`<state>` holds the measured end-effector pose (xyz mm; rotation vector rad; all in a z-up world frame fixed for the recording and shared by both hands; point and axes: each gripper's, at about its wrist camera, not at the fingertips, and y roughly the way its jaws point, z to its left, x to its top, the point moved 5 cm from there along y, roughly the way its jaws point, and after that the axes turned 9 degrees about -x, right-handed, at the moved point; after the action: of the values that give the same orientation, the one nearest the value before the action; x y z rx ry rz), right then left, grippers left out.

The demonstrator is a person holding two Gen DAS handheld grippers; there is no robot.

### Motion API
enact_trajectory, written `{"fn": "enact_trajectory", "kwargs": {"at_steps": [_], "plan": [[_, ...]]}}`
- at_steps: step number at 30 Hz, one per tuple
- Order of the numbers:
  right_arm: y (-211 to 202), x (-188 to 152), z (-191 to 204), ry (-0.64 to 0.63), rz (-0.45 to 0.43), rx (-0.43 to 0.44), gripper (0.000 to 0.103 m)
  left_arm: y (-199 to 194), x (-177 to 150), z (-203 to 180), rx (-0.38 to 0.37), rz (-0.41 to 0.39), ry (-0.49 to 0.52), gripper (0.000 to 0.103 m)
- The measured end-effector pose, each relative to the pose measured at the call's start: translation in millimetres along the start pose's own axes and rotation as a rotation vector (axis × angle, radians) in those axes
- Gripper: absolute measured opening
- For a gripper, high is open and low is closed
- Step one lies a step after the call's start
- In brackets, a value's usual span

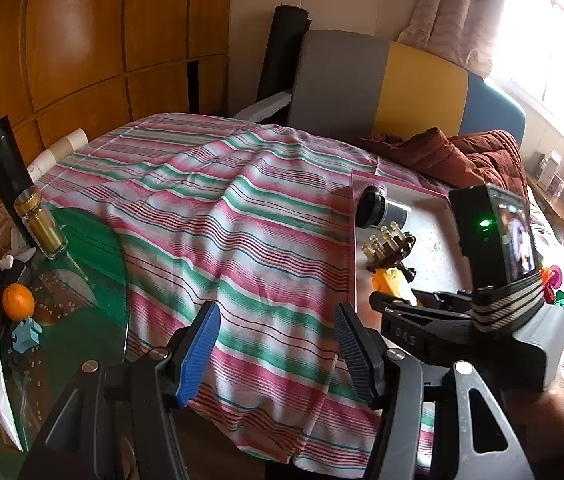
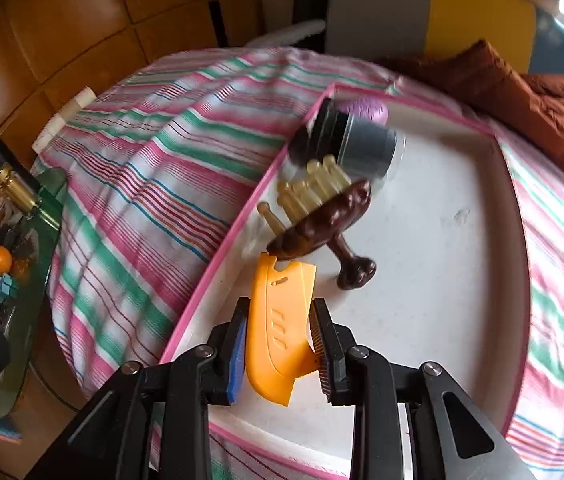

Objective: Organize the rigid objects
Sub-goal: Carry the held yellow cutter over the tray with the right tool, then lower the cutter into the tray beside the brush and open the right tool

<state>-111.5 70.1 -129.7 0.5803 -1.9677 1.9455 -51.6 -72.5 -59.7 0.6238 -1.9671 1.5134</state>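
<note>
Scraper [image 2: 277,332], orange plastic, clamped between the pads of the right gripper [image 2: 279,344]; jaws closed on its sides, blade end pointing away toward the brush. It hangs over the near-left part of the tray [image 2: 462,280], just inside the pink rim.

Left gripper [image 1: 277,344]: jaws wide apart, nothing between them, held over the striped cloth [image 1: 209,216] to the left of the tray.

Cloth covers the whole table; a rust-coloured quilted garment [image 1: 474,152] lies bunched at its far right edge. Uncovered glass corner [image 1: 93,248] at left carries a gold-capped jar [image 1: 39,224], an orange [image 1: 18,301], a small blue block [image 1: 27,334] and a tall black cylinder [image 1: 1,176].

Tray, white with pink edging, holds three other items along its left wall: a dark-lidded grey jar [image 2: 346,140] on its side at the far corner, a brown brush [image 2: 322,216] with pale bristles just beside it, handle toward the tray's middle. Brush head lies close ahead of the scraper tip. Something purple [image 2: 366,112] behind the jar, unclear.
</note>
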Motion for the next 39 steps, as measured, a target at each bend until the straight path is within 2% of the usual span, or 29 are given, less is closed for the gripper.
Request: {"fn": "enact_trajectory", "kwargs": {"at_steps": [18,23,31,39], "plan": [[-2.9,-3.3,9.7,-0.026,-0.012,0.03,0.031,1.6,-1.7,2.9,0.013,0.006,-0.004,0.06],[-16.3,0.5,6.9,-0.017,-0.052,0.038,0.04,0.4,-1.6,2.9,0.01,0.005,-0.004,0.06],[-45.1,6.8,-2.2,-0.004,-0.13,0.033,0.045,-6.4,-0.4,-5.0,0.008,-0.005,0.013,0.06],[-73.6,5.1,-32.9,0.047,-0.195,0.017,0.047,-6.5,-0.1,-17.2,-0.002,-0.001,0.036,0.06]]}}
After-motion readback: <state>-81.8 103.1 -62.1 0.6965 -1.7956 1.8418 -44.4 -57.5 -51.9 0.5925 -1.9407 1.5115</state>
